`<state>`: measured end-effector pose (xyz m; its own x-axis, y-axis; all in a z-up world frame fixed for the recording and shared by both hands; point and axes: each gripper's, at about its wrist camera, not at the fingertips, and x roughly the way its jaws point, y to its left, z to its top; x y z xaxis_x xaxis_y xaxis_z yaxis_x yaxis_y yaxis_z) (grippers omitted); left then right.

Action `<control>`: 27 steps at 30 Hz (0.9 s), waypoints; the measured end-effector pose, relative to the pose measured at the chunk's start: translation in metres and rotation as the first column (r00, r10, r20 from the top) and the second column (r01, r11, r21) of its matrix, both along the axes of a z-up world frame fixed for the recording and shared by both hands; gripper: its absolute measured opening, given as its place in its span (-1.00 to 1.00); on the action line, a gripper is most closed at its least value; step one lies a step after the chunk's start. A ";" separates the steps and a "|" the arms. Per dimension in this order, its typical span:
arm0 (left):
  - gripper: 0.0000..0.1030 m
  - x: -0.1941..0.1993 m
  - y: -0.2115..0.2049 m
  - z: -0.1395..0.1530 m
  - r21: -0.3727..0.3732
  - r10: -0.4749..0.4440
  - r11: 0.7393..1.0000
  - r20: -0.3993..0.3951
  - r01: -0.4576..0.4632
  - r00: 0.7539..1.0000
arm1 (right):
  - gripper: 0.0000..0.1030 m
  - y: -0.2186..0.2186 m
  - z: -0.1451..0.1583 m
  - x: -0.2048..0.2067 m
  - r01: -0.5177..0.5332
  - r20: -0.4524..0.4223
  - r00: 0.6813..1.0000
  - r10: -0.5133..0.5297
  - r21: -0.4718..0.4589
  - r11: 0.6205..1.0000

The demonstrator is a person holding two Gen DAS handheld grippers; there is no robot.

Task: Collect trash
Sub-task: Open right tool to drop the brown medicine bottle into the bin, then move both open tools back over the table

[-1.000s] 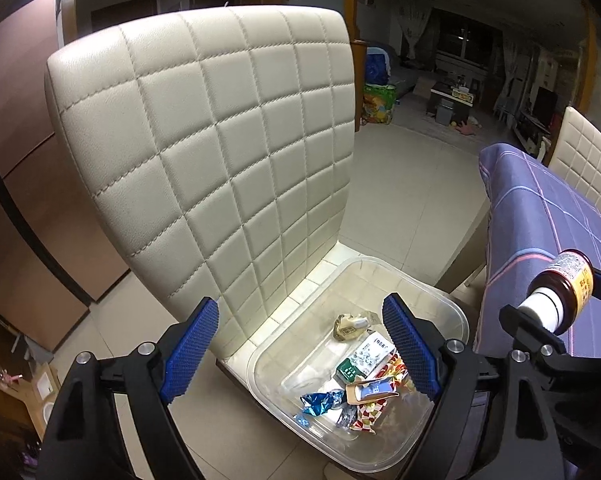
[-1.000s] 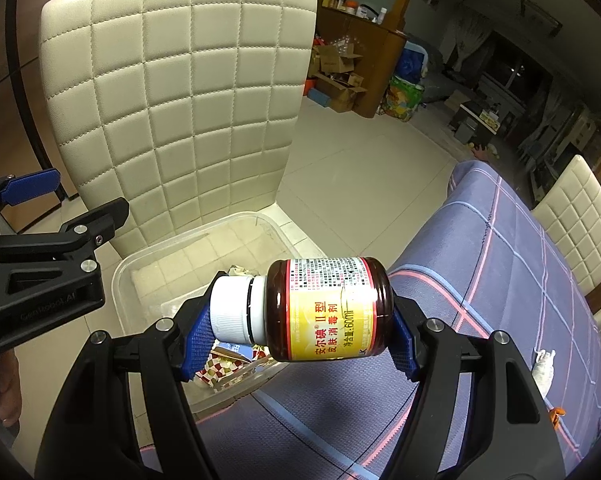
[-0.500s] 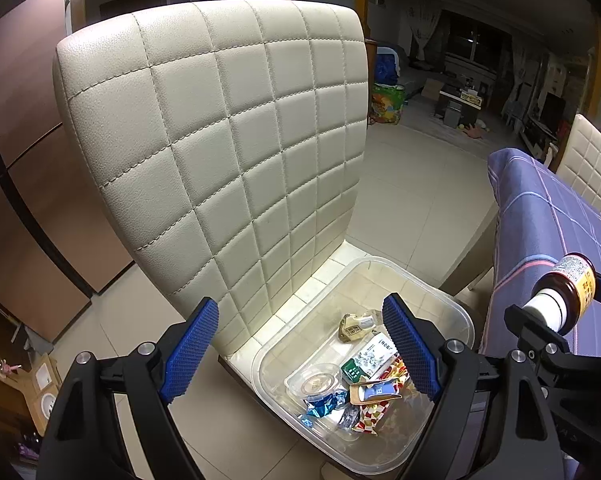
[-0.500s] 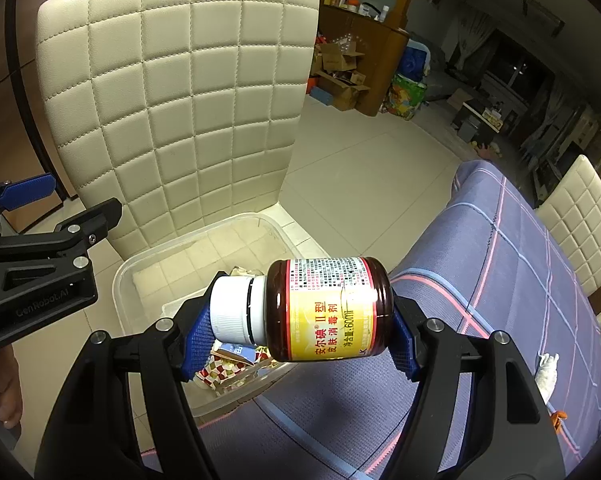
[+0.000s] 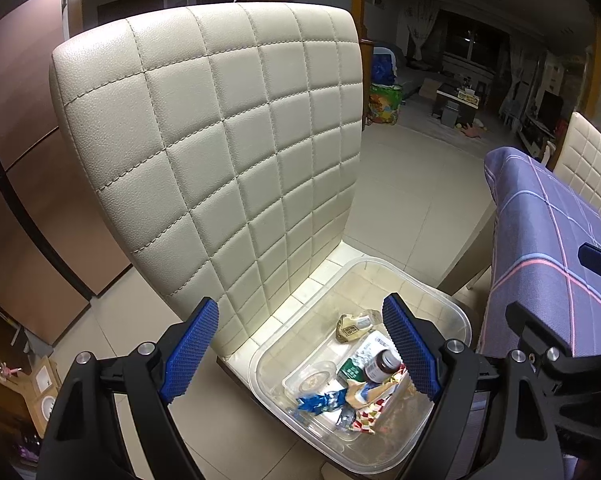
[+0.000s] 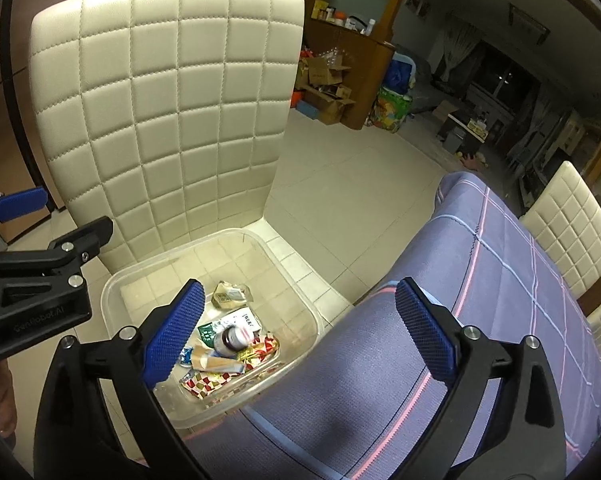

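Right wrist view: right gripper [image 6: 296, 336] jaws are opening, empty, the bottle [image 6: 233, 338] lying in the bin [image 6: 312, 316]; left gripper [image 5: 300, 348] gapes empty; withdraw clear of the rim.

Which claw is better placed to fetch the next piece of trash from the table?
Likely the right claw: its jaws are opening with nothing between them, over the purple tablecloth. The left claw, also open, points at the bin.
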<state>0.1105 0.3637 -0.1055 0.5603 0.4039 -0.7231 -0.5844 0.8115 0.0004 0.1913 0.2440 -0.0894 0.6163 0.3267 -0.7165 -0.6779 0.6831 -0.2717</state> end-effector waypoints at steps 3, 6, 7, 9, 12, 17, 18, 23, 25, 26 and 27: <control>0.59 -0.002 -0.002 0.002 -0.001 -0.001 1.000 0.003 0.001 1.000 | 0.86 -0.001 0.001 -0.004 -0.004 0.006 1.000 0.004 -0.001 1.000; 0.59 -0.004 -0.006 0.006 0.007 -0.004 1.000 0.004 0.004 1.000 | 0.86 -0.005 0.005 -0.007 -0.007 0.005 1.000 0.007 0.004 1.000; 0.59 -0.005 -0.007 0.007 0.008 -0.006 1.000 0.005 0.006 1.000 | 0.86 -0.007 0.006 -0.008 -0.007 0.006 1.000 0.007 0.006 1.000; 0.59 -0.007 -0.012 0.010 0.015 -0.012 1.000 0.006 0.012 1.000 | 0.86 -0.011 0.009 -0.011 -0.007 0.006 1.000 0.007 0.013 1.000; 0.59 -0.008 -0.024 0.016 0.026 -0.027 0.999 0.006 0.027 1.000 | 0.86 -0.021 0.015 -0.016 -0.003 0.008 1.000 0.003 0.025 1.000; 0.59 -0.007 -0.048 0.024 0.042 -0.068 0.997 0.005 0.067 0.998 | 0.86 -0.047 0.020 -0.019 0.024 0.021 0.999 -0.025 0.031 0.999; 0.59 -0.005 -0.056 0.026 0.044 -0.081 0.996 0.003 0.081 0.997 | 0.86 -0.055 0.021 -0.019 0.037 0.020 0.999 -0.038 0.035 0.999; 0.59 0.007 -0.101 0.033 0.069 -0.158 0.985 -0.008 0.158 0.987 | 0.86 -0.099 0.025 -0.013 0.102 0.014 0.995 -0.103 0.054 0.993; 0.59 0.013 -0.117 0.036 0.075 -0.186 0.980 -0.009 0.186 0.983 | 0.86 -0.122 0.026 -0.009 0.136 0.013 0.990 -0.137 0.062 0.989; 0.59 0.017 -0.126 0.037 0.078 -0.202 0.976 -0.010 0.202 0.979 | 0.86 -0.136 0.027 -0.006 0.158 0.012 0.987 -0.159 0.066 0.985; 0.59 0.022 -0.139 0.039 0.081 -0.224 0.971 -0.011 0.224 0.975 | 0.86 -0.145 0.027 -0.005 0.170 0.011 0.985 -0.171 0.069 0.983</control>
